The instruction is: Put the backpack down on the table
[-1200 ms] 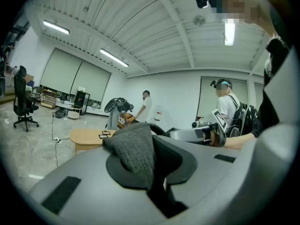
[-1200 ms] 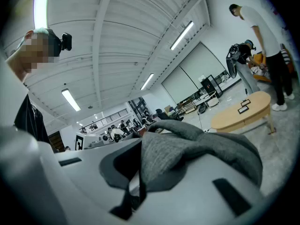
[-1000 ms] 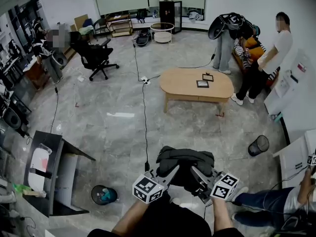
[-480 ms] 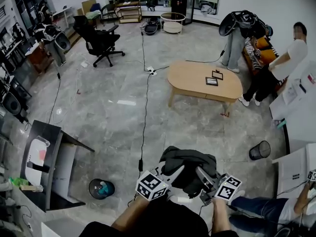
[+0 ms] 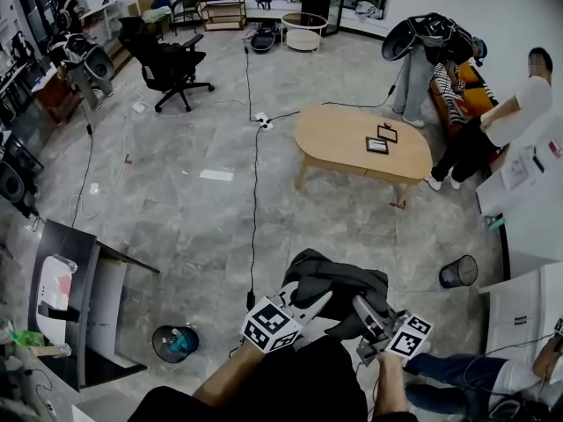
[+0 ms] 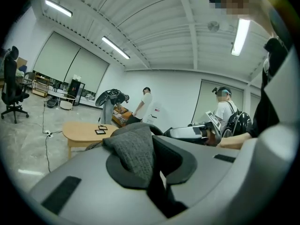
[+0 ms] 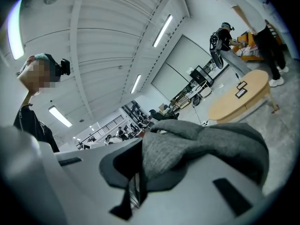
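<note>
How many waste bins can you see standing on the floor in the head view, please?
2: a dark bin with blue contents at the lower left, and a mesh bin at the right. Others may be hidden behind furniture.

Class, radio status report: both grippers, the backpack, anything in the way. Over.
Left gripper shut on dark grey fabric backpack. Right gripper shut on it too. Backpack held up, short of oval wooden table. Black floor cable beside route.
</note>
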Tool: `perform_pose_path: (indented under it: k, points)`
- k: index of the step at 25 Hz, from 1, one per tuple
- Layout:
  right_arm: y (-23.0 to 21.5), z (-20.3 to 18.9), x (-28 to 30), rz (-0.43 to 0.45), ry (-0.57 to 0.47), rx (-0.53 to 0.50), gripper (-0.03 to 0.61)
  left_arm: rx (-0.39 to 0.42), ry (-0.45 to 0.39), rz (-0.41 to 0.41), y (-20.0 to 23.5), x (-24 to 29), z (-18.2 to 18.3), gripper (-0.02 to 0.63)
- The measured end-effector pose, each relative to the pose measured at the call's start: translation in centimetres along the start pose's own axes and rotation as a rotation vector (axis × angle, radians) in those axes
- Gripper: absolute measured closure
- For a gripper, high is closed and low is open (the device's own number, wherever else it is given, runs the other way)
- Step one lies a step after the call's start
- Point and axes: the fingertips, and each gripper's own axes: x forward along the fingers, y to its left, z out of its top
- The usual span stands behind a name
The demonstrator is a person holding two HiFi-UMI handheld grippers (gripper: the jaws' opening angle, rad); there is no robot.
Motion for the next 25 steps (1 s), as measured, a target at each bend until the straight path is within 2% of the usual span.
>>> perform_pose_path:
  k: [10, 19, 25]
  points:
    - [-4.3, 3.8, 5.3, -0.012, 0.011, 0.022, 0.555, -0.019, 0.032, -0.006, 6.5, 2.9, 2.7, 0.569]
    - [-10.5, 8.3, 11.4, 0.022, 0.054, 0.040, 0.555, -0.060, 0.063, 0.062, 14.6, 7.4, 5.2, 0.569]
    - [-14.8, 13.0, 15.2, 0.072, 0.069, 0.034, 0.555, -0.074, 0.042, 0.099, 19.6, 11.1, 8.3, 0.569]
